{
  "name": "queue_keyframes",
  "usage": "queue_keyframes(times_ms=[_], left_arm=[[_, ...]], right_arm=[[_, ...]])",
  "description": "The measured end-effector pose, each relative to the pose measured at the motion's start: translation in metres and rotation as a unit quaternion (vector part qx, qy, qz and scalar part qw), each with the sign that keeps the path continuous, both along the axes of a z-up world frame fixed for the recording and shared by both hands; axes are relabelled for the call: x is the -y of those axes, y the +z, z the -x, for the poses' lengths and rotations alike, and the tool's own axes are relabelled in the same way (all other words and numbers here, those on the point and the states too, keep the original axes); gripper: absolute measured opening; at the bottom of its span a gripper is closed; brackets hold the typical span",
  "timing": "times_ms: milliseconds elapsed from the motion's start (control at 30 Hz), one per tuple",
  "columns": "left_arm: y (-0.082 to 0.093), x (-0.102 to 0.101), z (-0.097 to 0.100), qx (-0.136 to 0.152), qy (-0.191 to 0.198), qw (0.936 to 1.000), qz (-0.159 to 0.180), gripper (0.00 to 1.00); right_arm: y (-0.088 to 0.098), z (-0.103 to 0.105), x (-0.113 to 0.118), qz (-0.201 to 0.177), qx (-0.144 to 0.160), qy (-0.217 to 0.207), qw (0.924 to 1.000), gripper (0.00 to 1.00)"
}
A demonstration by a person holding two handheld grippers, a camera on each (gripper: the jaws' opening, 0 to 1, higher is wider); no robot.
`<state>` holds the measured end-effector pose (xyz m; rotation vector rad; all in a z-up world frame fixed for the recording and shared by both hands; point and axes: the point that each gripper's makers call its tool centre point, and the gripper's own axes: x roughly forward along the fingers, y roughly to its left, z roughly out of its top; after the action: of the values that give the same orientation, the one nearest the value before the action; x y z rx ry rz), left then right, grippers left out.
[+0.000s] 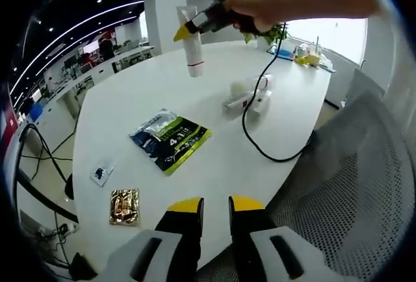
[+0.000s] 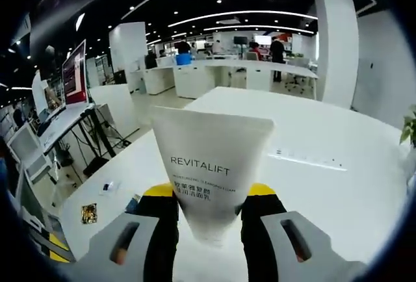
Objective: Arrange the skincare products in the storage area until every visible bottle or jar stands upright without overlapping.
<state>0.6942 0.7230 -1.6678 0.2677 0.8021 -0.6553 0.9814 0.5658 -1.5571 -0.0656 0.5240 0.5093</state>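
Tube [image 2: 213,171] btwn right hand-held gripper [image 2: 209,197] jaws

The right tongs [image 2: 211,214] gripped a white tube [image 2: 211,171] marked REVITALIFT between both jaws, its flat crimped end up at 12 o'clock. Beyond lay the white table [image 2: 312,139]; a small gold packet [image 2: 89,213] sat at 9 o'clock.
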Motion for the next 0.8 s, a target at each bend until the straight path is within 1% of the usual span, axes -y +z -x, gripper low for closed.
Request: queue_keyframes(times_ms=[133,300,467,633,800], left_arm=[[-0.001,-0.002,-0.001,-0.006,0.007,1.0000,0.003,0.16],[0.001,-0.001,-0.001,-0.002,0.006,1.0000,0.004,0.16],[0.003,-0.003,-0.004,0.007,0.010,0.9999,0.005,0.16],[0.002,-0.007,-0.006,0.014,0.013,0.9998,-0.002,0.16],[0.002,-0.010,-0.008,0.018,0.019,0.9996,-0.005,0.16]], right_arm=[[0.001,-0.004,0.001,-0.002,-0.005,-0.006,1.0000,0.34],[-0.003,-0.012,0.001,0.002,-0.011,-0.014,0.9998,0.34],[-0.010,-0.019,-0.004,0.005,-0.007,-0.014,0.9999,0.34],[-0.017,-0.020,-0.009,0.002,-0.009,-0.013,0.9999,0.33],[-0.024,-0.019,-0.013,0.004,-0.002,-0.004,1.0000,0.33]])
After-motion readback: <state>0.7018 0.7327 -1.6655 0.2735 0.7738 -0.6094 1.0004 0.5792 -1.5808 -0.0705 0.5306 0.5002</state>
